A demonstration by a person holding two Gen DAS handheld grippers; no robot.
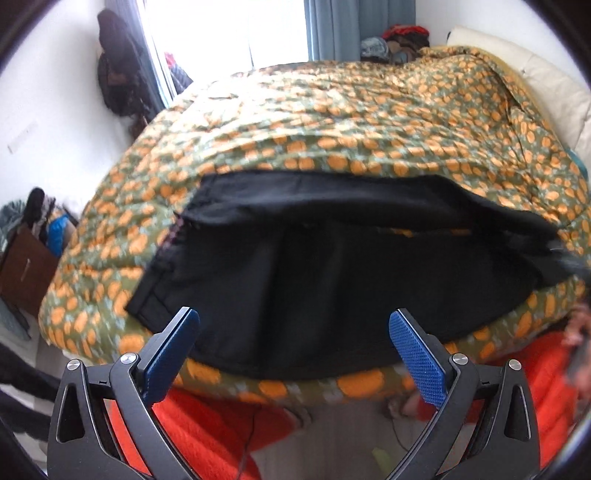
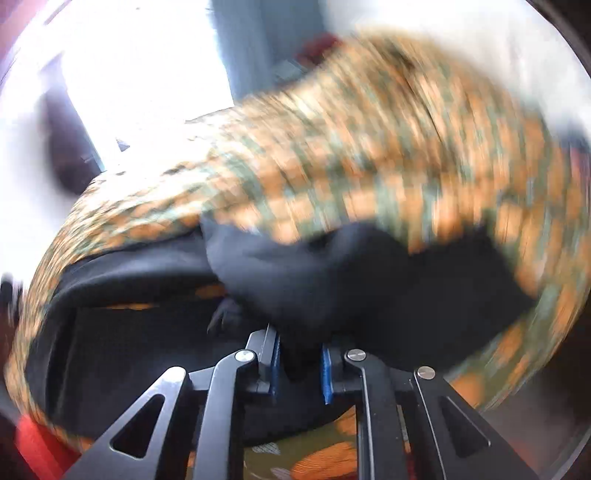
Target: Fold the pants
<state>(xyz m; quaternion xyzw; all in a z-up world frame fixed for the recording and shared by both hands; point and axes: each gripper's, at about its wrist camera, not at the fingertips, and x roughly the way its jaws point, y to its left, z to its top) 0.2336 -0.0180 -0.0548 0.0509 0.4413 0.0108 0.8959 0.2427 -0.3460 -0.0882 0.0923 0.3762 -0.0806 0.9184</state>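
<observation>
Black pants lie on a bed with an orange-and-green patterned cover, near its front edge. My left gripper hangs just above the pants' near edge with its blue pads wide apart and nothing between them. In the blurred right wrist view, the pants bunch up in a raised fold. My right gripper has its blue pads close together with a wad of the black cloth pinched between them.
A bright window with blue curtains is behind the bed. A white pillow and piled clothes sit at the far right. Dark garments hang on the left wall. An orange-red fabric lies below the bed's edge.
</observation>
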